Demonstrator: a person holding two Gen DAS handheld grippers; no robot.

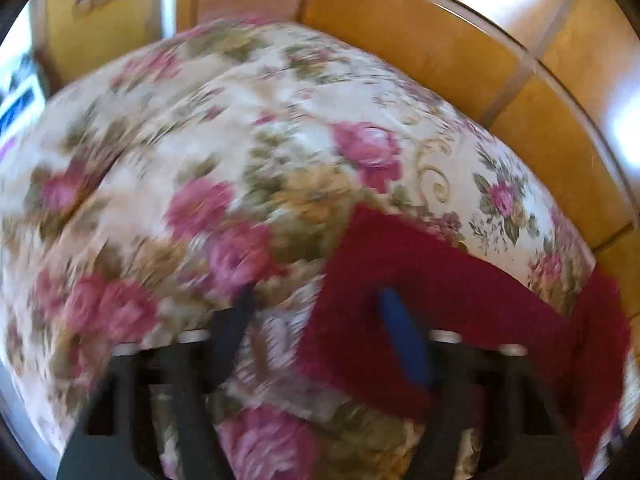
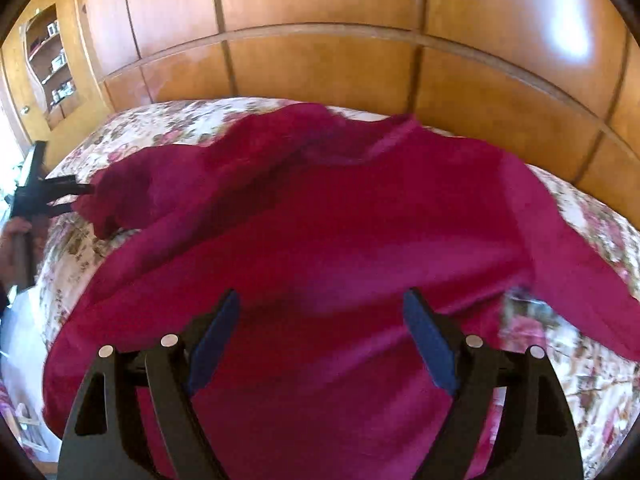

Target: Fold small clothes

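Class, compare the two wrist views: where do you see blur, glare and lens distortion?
Left wrist view: heavy motion blur smears the floral bedspread and red garment; glare on the wooden panels. Right wrist view: sharper, the garment mildly blurred, bright glare patches above; fisheye bends both.

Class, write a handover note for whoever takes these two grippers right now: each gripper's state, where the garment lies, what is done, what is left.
Left gripper: open, low over the floral bedspread, at the crimson garment's sleeve end; no pinch visible through the blur.
Right gripper: open above the garment's middle, holding nothing.
Garment: spread out but rumpled on the bedspread, one sleeve bunched.
Done: no fold visible.
Left: smooth it, then fold.
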